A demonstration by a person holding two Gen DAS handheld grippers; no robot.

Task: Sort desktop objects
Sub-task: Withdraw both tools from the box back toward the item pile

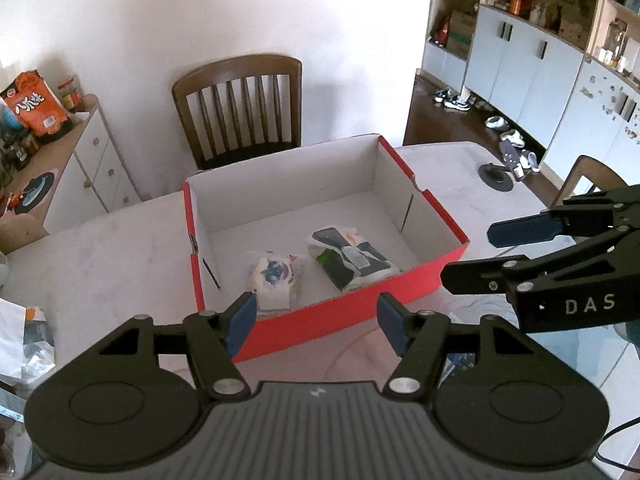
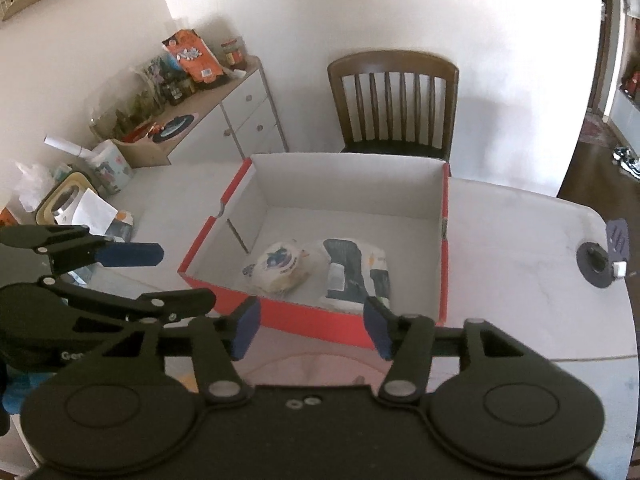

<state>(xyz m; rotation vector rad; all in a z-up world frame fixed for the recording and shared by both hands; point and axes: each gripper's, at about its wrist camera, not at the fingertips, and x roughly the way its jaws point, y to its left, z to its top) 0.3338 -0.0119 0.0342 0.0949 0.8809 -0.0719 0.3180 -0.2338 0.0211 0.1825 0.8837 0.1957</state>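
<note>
A plain white wall (image 2: 360,8) is seen beyond the jaws, evenly lit by soft daylight. A dark wooden slat-back chair (image 1: 240,108) is set against it, straight ahead. To the left of the jaws a white sideboard (image 2: 248,116) crowded with jars is placed. Far right, pale blue cupboards (image 1: 532,68) are ranged above a dark wooden floor (image 1: 440,120).

A red shoebox (image 1: 420,280) with white inside is seen; the packet (image 1: 274,276) is white with a blue print, the pack (image 1: 352,260) dark green and white.
</note>
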